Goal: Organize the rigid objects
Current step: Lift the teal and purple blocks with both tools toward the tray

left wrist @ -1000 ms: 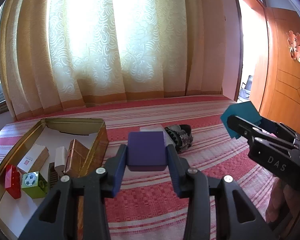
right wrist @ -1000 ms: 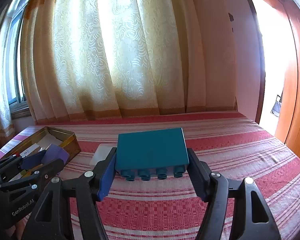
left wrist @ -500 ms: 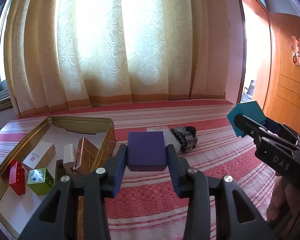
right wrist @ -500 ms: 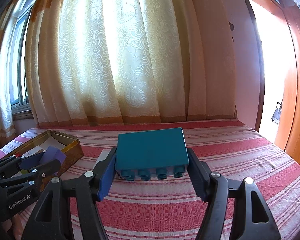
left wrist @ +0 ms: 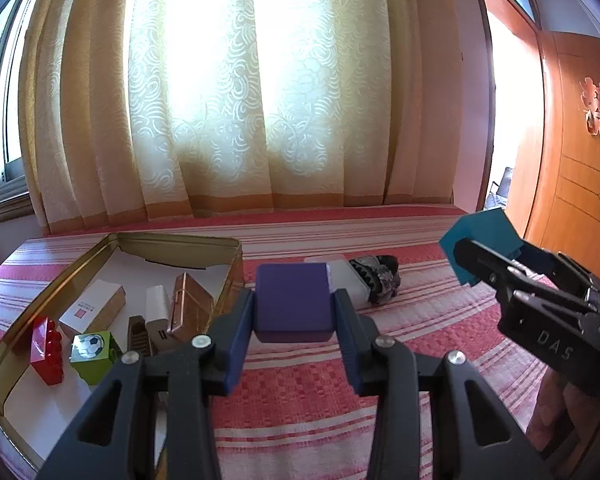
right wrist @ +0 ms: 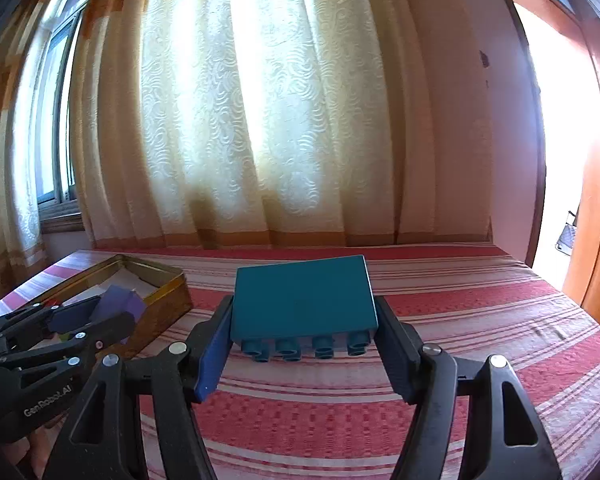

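Note:
My left gripper (left wrist: 293, 312) is shut on a purple block (left wrist: 292, 300) and holds it above the striped red cloth, just right of the gold tin tray (left wrist: 236, 256). My right gripper (right wrist: 304, 328) is shut on a teal toy brick (right wrist: 304, 296), studs facing me, held above the cloth. The right gripper and teal brick (left wrist: 480, 240) show at the right of the left wrist view. The left gripper with the purple block (right wrist: 120, 300) shows at the lower left of the right wrist view, in front of the tray (right wrist: 168, 292).
The tray holds a red brick (left wrist: 46, 350), a green soccer cube (left wrist: 92, 354), a white box (left wrist: 94, 308), a copper box (left wrist: 190, 306) and small items. A white case (left wrist: 346, 276) and a dark patterned object (left wrist: 376, 276) lie on the cloth. Curtains hang behind; a wooden door stands right.
Both grippers have risen and tilted up a little with their blocks still held; the tray and the cloth sit lower in both views.

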`<state>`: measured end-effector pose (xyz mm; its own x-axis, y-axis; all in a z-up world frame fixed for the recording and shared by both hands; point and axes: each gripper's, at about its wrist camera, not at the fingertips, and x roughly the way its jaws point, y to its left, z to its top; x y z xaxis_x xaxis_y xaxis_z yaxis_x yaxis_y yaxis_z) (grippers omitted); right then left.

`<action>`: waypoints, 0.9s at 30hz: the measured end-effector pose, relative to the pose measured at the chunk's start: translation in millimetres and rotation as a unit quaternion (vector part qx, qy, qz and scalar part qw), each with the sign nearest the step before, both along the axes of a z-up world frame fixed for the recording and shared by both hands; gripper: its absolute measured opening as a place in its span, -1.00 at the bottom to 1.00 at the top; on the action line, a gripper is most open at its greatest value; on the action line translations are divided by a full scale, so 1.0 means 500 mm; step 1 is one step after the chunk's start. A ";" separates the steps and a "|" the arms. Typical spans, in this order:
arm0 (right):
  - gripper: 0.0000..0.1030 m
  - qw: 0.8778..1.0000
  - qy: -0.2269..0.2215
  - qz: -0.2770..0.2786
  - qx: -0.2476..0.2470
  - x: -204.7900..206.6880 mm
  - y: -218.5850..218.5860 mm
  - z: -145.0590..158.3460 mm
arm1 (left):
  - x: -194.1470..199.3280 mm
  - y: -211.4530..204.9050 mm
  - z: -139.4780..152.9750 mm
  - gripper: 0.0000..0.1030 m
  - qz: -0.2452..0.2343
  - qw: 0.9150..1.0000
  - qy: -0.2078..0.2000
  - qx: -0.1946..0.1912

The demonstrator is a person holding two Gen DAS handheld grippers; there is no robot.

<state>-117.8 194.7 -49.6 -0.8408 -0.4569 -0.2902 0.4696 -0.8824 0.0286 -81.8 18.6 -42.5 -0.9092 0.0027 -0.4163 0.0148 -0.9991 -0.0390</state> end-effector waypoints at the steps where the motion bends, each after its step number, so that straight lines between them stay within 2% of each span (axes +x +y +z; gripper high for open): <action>1: 0.32 1.000 0.000 0.002 0.000 0.001 -0.002 0.000 | 0.001 -0.001 0.000 -0.24 0.000 1.000 0.001 0.000; 27: 0.32 0.999 0.014 0.037 0.000 0.041 -0.047 0.000 | 0.038 -0.048 0.004 -0.24 0.021 0.999 0.021 0.017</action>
<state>-97.3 171.0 -49.5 -0.8123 -0.5189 -0.2663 0.5347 -0.8449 0.0149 -62.7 -5.4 -40.3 -0.9258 -0.0213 -0.3774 0.0534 -0.9958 -0.0748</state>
